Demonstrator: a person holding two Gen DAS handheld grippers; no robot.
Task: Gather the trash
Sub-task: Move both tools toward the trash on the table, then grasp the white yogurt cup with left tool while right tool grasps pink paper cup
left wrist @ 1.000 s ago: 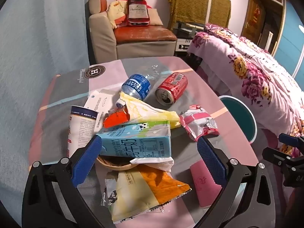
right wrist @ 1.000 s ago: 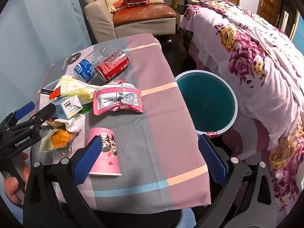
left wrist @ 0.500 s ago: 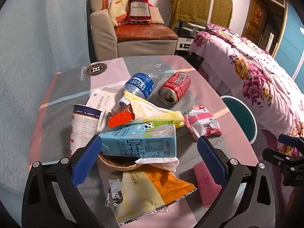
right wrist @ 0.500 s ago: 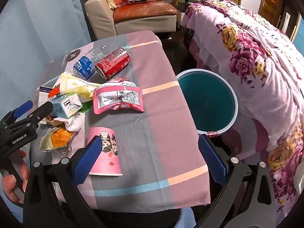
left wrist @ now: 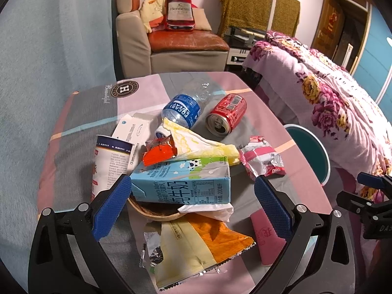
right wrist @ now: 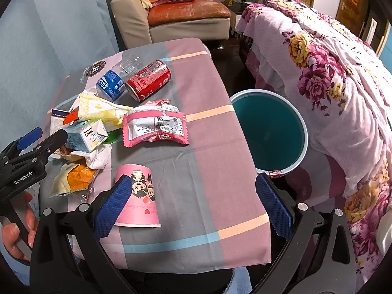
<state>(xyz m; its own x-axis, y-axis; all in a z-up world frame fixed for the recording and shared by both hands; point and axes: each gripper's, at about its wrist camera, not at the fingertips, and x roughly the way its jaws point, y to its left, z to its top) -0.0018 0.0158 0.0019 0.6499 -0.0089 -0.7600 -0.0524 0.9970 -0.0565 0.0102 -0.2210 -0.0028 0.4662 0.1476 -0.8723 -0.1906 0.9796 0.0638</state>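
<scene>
Trash lies heaped on a small cloth-covered table (right wrist: 210, 132). My left gripper (left wrist: 193, 204) is open, its blue pads either side of a blue milk carton (left wrist: 182, 183) that rests on a wicker dish. Below the carton lies an orange and cream snack bag (left wrist: 196, 245). A white cup (left wrist: 109, 161), a blue-labelled bottle (left wrist: 182, 110), a red can (left wrist: 226, 115) and a pink wrapper (left wrist: 263, 159) surround it. My right gripper (right wrist: 193, 205) is open above the table's near edge, beside an upturned pink paper cup (right wrist: 136, 196). The teal bucket (right wrist: 269, 132) stands on the floor right of the table.
A bed with a flowered cover (right wrist: 330, 73) runs along the right, close to the bucket. A beige armchair (left wrist: 169, 41) with a red bag stands behind the table. A blue curtain (left wrist: 49, 49) hangs on the left. A hand (right wrist: 14, 230) holds the left gripper's handle.
The left gripper has eased down and forward, so the milk carton and snack bag sit slightly lower and larger between its pads. The right gripper has barely shifted. Both stay open.
</scene>
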